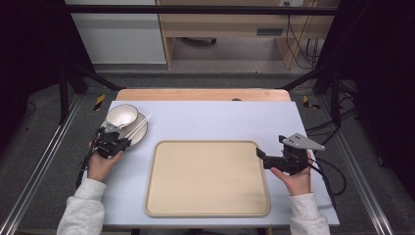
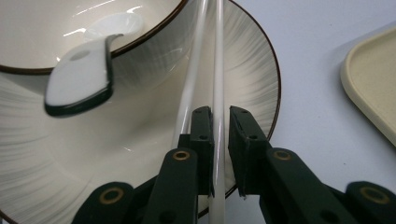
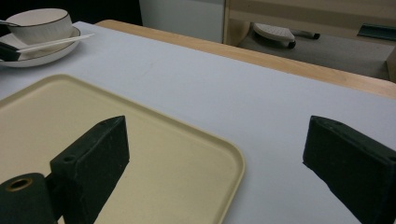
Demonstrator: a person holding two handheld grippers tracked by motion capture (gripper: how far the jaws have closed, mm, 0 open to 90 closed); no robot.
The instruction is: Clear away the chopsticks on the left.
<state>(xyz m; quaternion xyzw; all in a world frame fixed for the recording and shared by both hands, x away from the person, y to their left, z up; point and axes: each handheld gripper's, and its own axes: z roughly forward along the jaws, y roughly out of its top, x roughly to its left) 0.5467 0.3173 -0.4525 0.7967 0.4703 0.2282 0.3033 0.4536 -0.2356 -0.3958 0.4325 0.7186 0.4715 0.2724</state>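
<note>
Between my left gripper's nearly closed jaws runs one white chopstick, slim and glossy, lying across the plate beside its twin; my right gripper gapes empty.

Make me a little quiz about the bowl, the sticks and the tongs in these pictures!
1. True or false: the bowl sits on a plate.
2. What do the left tongs have between their jaws? A) a spoon B) one white chopstick C) the tray's rim
3. Are the right tongs open or shut, and what lies under them?

Key
1. True. The plate is under the bowl, and a spoon rests in the bowl.
2. B. The jaws are closed around one chopstick; the other chopstick lies just beside the left jaw.
3. Open and holding nothing, above the corner of the beige tray and the table.
</note>
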